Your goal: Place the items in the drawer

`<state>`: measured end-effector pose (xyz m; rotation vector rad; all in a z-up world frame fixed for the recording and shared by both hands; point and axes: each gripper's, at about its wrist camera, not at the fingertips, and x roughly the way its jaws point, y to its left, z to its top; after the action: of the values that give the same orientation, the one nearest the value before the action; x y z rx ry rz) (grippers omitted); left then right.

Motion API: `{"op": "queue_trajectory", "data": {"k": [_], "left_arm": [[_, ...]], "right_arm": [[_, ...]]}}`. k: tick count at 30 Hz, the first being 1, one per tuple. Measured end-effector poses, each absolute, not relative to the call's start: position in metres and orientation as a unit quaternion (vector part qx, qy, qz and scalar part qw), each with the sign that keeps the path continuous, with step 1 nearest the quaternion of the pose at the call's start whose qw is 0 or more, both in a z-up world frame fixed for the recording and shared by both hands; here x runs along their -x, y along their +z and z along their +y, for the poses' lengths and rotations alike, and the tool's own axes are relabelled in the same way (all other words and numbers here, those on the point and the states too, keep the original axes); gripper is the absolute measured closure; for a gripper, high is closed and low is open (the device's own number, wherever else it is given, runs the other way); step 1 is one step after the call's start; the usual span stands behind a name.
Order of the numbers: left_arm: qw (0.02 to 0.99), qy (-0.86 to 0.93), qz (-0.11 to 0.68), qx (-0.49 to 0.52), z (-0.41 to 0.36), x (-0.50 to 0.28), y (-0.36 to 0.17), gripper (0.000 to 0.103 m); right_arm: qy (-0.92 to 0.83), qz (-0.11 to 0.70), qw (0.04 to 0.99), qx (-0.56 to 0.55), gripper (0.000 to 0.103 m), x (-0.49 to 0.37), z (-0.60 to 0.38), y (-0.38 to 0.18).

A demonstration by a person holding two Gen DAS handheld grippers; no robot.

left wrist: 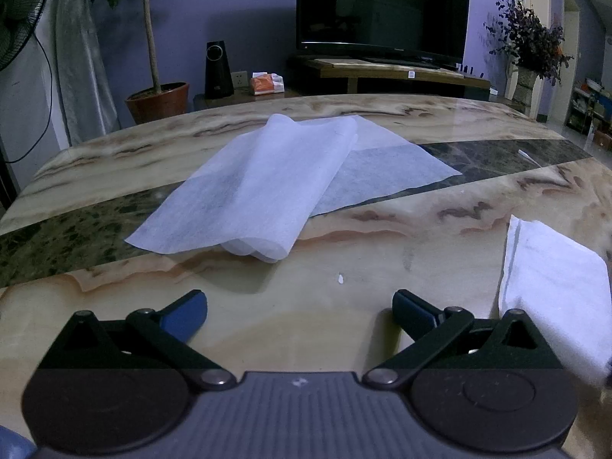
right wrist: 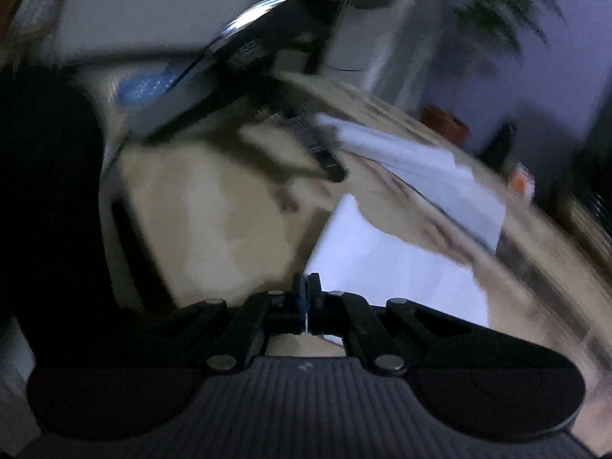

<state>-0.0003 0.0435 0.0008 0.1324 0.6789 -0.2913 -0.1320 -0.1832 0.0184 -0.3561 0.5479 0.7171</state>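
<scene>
My left gripper [left wrist: 300, 315] hangs low over the marble table [left wrist: 420, 252] with its jaws spread wide and nothing between them. Well ahead of those jaws lies a thin white sheet [left wrist: 264, 187], loosely folded over on itself, its near fold raised a little off the stone. Off to the right of my right-hand finger sits a smaller folded white cloth [left wrist: 554, 287], close by but not touching.

My right gripper [right wrist: 305, 290] has its jaws pressed together. The right wrist view is smeared with motion, and I cannot tell whether a corner of anything is nipped between the pads; a white cloth [right wrist: 382, 264] lies just ahead of them and to the right, and a second pale sheet [right wrist: 420, 164] lies further out. No drawer shows plainly in either view; a dark, blurred shape [right wrist: 229, 61] up and left of the right jaws could be part of one, but I cannot say.

I judge the step in hand to be the pick-up of one of these cloths. To do it well, I should settle the right hand so the view clears, open its jaws before coming down, and take the cloth at a folded edge where layers are thick. Thin fabric slides on polished stone, so I should press down lightly, close fully, then lift slowly to check it hangs secure. The left can pin the far sheet if it drags.
</scene>
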Motion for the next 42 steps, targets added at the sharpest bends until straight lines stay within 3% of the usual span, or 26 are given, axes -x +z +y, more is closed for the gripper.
{"op": "queue_trajectory", "data": {"k": [5, 12, 20, 25, 32, 38, 40, 42], "left_arm": [[0.93, -0.142, 0.332, -0.065, 0.044, 0.0, 0.001, 0.0], [0.93, -0.142, 0.332, -0.065, 0.043, 0.0, 0.001, 0.0], [0.93, -0.142, 0.332, -0.065, 0.044, 0.0, 0.001, 0.0], [0.93, -0.142, 0.332, -0.065, 0.044, 0.0, 0.001, 0.0], [0.93, -0.142, 0.331, -0.065, 0.044, 0.0, 0.001, 0.0], [0.93, -0.142, 0.331, -0.065, 0.044, 0.0, 0.001, 0.0], [0.93, -0.142, 0.331, -0.065, 0.044, 0.0, 0.001, 0.0], [0.93, -0.142, 0.331, -0.065, 0.044, 0.0, 0.001, 0.0]], "right_arm": [[0.28, 0.273, 0.91, -0.137, 0.097, 0.102, -0.262, 0.032], [0.148, 0.313, 0.906, -0.243, 0.098, 0.086, -0.316, -0.001], [0.092, 0.295, 0.936, -0.171, 0.099, 0.081, -0.323, 0.005], [0.098, 0.271, 0.957, -0.011, 0.099, 0.071, -0.291, 0.023], [0.066, 0.298, 0.952, -0.004, 0.099, 0.045, -0.311, -0.002], [0.054, 0.29, 0.952, 0.077, 0.098, 0.049, -0.296, -0.003], [0.052, 0.288, 0.951, 0.097, 0.096, 0.049, -0.292, -0.004], [0.043, 0.285, 0.95, 0.121, 0.084, 0.05, -0.288, -0.004]]}}
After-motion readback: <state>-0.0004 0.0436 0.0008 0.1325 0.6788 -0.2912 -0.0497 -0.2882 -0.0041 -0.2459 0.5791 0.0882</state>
